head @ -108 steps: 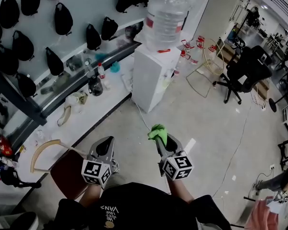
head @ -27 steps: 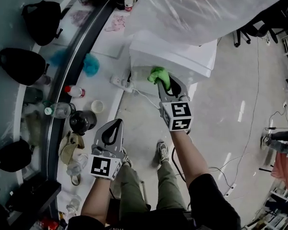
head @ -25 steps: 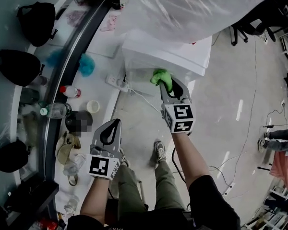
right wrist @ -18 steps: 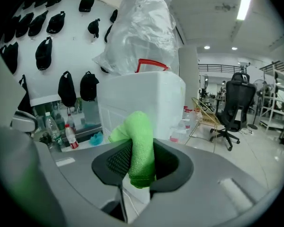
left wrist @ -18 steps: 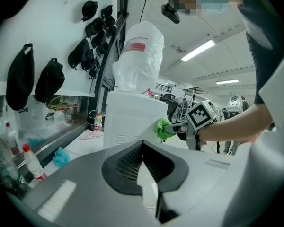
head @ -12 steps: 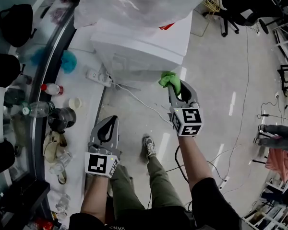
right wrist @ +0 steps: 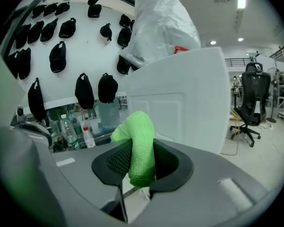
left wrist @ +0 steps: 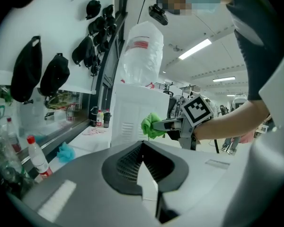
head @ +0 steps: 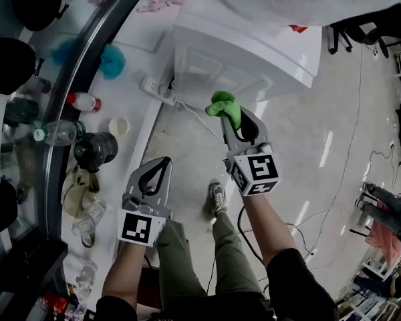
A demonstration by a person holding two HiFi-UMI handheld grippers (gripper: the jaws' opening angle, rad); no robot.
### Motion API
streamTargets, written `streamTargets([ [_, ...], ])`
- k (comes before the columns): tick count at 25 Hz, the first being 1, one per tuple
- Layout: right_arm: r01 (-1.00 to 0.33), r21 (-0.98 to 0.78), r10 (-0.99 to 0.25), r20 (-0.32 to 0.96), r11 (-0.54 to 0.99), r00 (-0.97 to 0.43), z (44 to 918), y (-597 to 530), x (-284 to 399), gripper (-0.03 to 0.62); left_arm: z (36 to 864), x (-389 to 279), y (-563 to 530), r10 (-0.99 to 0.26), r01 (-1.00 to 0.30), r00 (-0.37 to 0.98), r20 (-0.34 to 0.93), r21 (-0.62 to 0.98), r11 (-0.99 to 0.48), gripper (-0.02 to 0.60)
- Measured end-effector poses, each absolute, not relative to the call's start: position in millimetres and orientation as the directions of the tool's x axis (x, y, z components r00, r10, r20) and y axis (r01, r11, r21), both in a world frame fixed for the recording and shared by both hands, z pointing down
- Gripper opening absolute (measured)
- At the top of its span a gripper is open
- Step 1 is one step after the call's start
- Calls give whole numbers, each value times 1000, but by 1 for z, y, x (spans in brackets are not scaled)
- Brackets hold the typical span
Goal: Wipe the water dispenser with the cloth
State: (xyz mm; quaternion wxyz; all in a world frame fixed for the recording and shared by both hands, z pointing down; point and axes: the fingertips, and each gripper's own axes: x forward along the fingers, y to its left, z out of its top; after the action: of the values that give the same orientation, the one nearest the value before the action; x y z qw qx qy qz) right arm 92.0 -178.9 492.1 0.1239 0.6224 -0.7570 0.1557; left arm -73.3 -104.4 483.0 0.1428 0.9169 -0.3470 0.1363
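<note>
The white water dispenser (head: pixel 244 49) stands at the top of the head view under a large clear bottle (right wrist: pixel 163 22). My right gripper (head: pixel 226 115) is shut on the green cloth (head: pixel 221 103), whose bunched end sticks out past the fingertips close in front of the dispenser's lower panel; whether they touch is unclear. In the right gripper view the cloth (right wrist: pixel 135 126) fills my right gripper (right wrist: pixel 142 148), with the dispenser (right wrist: pixel 189 98) just beyond. My left gripper (head: pixel 165 161) hangs lower left, shut and empty. From my left gripper (left wrist: pixel 143 144) I see the cloth (left wrist: pixel 151 126) beside the dispenser (left wrist: pixel 130 119).
A power strip (head: pixel 157 89) and its cable (head: pixel 199 116) lie at the dispenser's foot. Bottles (head: pixel 83 102), a dark jar (head: pixel 95 149) and a blue rag (head: pixel 110 59) sit along the ledge at left. Black bags (head: pixel 10 62) hang on the wall. An office chair (right wrist: pixel 251 100) stands behind.
My right gripper, still shut on the cloth, has moved left from the dispenser's right corner across its lower panel. The left gripper has stayed shut and low.
</note>
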Motion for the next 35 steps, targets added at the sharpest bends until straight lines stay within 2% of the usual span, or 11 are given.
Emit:
streamTargets([
  [5,-966,-75,-901,351,247,-257,510,-229,31,110,503,-115,-121,-615,-692,703,358,145,-707,2],
  [8,-957,-43,-877,388,288,-282,527,-254,7,110,514,-132,-129,-623,-703,693,363,144,-697,2],
  [16,-962,7,-874,419,274,-246,548,-298,10,110,532,-145,-132,-623,-707,687,374,145,-692,2],
  [21,-968,25,-873,437,251,-215,549,-280,43,110,536,-132,-128,-626,-709,687,370,148,-690,2],
  [27,-987,44,-877,467,153,-115,556,-225,123,110,524,-98,-125,-667,-717,690,280,137,-684,2],
  [35,-993,85,-844,536,79,-21,566,-159,217,110,517,-34,-99,-638,-689,718,279,156,-708,2],
])
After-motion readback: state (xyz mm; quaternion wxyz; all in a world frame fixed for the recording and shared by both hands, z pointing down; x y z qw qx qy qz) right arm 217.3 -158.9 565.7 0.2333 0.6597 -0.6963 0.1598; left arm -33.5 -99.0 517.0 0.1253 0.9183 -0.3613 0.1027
